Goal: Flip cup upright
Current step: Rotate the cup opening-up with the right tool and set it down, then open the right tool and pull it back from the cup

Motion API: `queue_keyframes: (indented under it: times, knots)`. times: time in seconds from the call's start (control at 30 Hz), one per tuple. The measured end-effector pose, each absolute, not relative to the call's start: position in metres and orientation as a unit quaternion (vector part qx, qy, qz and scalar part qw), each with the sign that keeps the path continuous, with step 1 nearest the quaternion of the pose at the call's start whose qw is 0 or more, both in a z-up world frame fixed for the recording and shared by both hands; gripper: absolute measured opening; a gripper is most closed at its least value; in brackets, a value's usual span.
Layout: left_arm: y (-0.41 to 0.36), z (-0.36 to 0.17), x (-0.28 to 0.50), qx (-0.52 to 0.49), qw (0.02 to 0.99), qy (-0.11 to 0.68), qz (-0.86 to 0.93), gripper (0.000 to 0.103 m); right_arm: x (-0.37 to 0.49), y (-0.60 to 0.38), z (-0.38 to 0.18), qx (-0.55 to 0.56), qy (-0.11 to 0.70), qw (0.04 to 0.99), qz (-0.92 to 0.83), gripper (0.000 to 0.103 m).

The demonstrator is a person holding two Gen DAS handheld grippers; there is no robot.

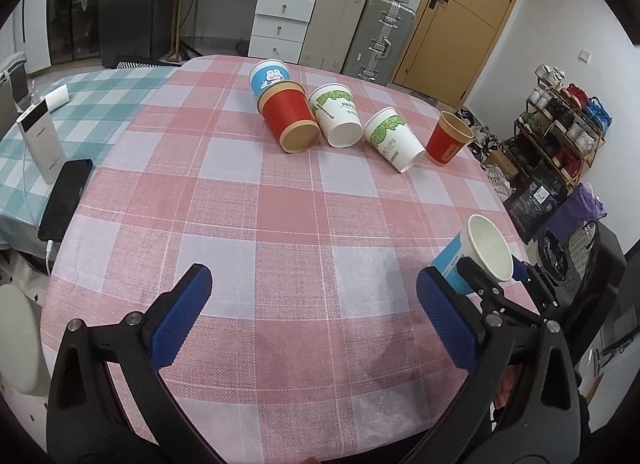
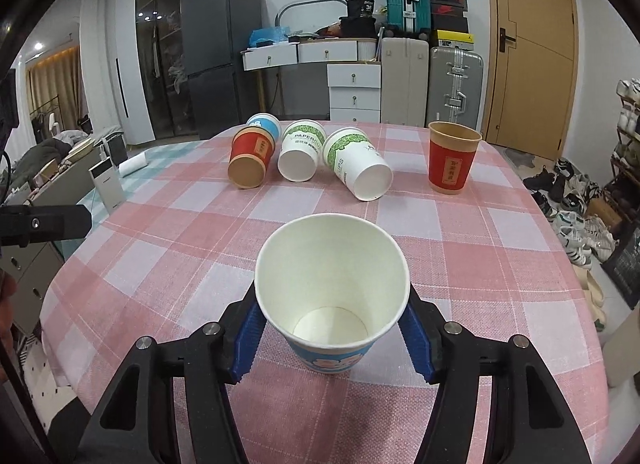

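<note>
The right gripper (image 2: 332, 334) pinches a blue cup (image 2: 332, 288), mouth up; setting it down comes next. The left gripper (image 1: 316, 320) is spread, empty.

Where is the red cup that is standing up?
The upright red cup stands at the far right of the pink checked table, apart from the row of tipped cups, nearest the green-and-white cup on its left.
</note>
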State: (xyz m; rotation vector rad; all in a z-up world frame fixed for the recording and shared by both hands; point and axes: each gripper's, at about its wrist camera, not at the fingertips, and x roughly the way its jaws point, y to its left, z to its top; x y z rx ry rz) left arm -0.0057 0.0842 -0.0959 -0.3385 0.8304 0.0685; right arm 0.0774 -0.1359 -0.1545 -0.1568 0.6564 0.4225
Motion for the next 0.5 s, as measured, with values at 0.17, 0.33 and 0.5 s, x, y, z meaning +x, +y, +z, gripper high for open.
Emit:
queue_keyframes:
  times: [0.17,0.33,0.5]
  knots:
    - [0.08,-0.087,-0.01,-0.157,0.905,0.395,0.035,0.102,0.078,-0.134,-0.155,-0.072,0.333,0.915,0.216,0.07]
    - [0.075,-0.079,-0.013,-0.15,0.907,0.391,0.038,0.102,0.07,-0.137,-0.153,-0.08,0.332,0.916,0.212,0.089]
    - [0.07,-0.071,-0.016,-0.143,0.909,0.388,0.04,0.102,0.058,-0.148,-0.148,-0.079,0.338,0.912,0.217,0.091]
